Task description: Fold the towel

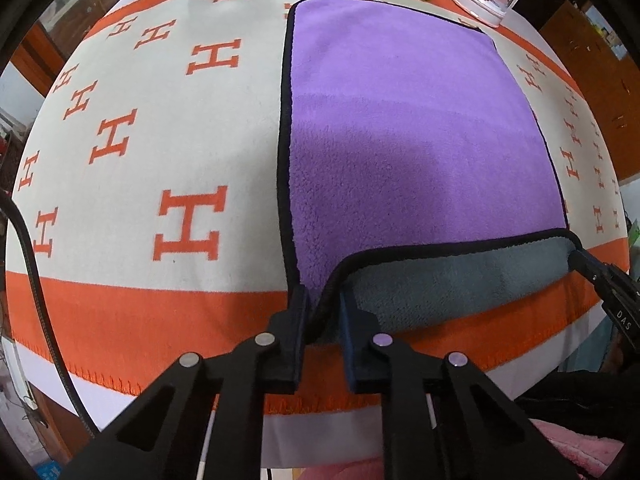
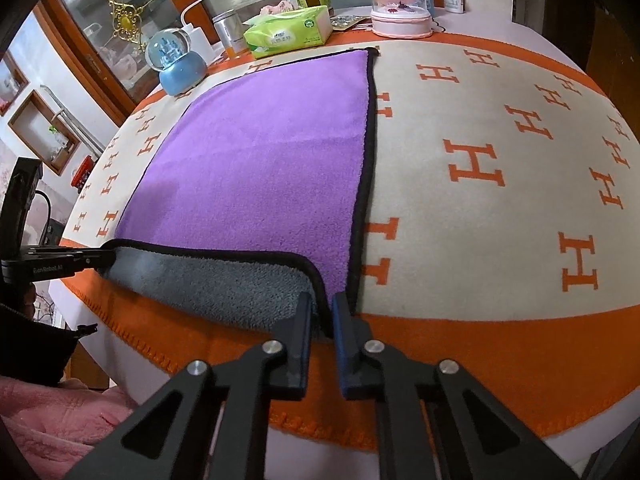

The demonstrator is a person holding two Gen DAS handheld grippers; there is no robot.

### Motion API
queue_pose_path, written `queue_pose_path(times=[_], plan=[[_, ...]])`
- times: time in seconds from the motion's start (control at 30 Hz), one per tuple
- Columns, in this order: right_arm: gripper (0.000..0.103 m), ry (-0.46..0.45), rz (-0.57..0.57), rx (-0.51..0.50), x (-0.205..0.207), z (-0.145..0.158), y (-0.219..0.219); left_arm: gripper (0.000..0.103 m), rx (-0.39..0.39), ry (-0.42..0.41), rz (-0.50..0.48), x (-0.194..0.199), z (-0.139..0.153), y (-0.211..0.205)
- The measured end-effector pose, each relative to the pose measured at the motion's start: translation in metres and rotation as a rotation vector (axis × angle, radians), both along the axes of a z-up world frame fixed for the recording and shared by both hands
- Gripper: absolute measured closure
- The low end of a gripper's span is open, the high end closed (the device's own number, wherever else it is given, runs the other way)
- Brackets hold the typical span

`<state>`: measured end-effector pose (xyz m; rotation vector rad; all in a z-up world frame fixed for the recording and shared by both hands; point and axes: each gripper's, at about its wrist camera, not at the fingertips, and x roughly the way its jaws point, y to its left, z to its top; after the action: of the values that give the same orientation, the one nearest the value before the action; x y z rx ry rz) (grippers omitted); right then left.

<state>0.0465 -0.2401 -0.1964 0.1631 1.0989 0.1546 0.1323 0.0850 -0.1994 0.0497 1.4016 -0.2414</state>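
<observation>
A purple towel (image 1: 400,128) with black trim and a grey underside lies flat on the orange-and-cream blanket (image 1: 160,140). Its near edge is lifted and turned over, so a grey strip (image 1: 460,276) shows. My left gripper (image 1: 324,300) is shut on the towel's near left corner. My right gripper (image 2: 322,304) is shut on the near right corner; it also shows at the right edge of the left wrist view (image 1: 592,268). In the right wrist view the towel (image 2: 260,152) stretches away, and the left gripper (image 2: 92,260) holds the far end of the grey strip (image 2: 208,280).
At the table's far edge stand a blue snow globe (image 2: 176,64), a green tissue pack (image 2: 288,30), a pink-based glass dome (image 2: 400,4) and bottles. The blanket's orange border (image 2: 480,360) hangs over the near edge. A black cable (image 1: 36,280) runs at left.
</observation>
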Motion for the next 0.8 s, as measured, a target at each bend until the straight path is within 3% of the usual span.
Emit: queue_pose_path(times=[0.43,0.8], plan=[[0.1,-0.013,0.02,-0.044,-0.001,0.008,0.006,0.099,0.027,0.015,-0.002,0.007,0.003,-0.013],[0.1,-0.061,0.028,-0.033,0.006,0.029,0.005,0.099,0.017,-0.032,-0.017,0.018,0.04,-0.018]])
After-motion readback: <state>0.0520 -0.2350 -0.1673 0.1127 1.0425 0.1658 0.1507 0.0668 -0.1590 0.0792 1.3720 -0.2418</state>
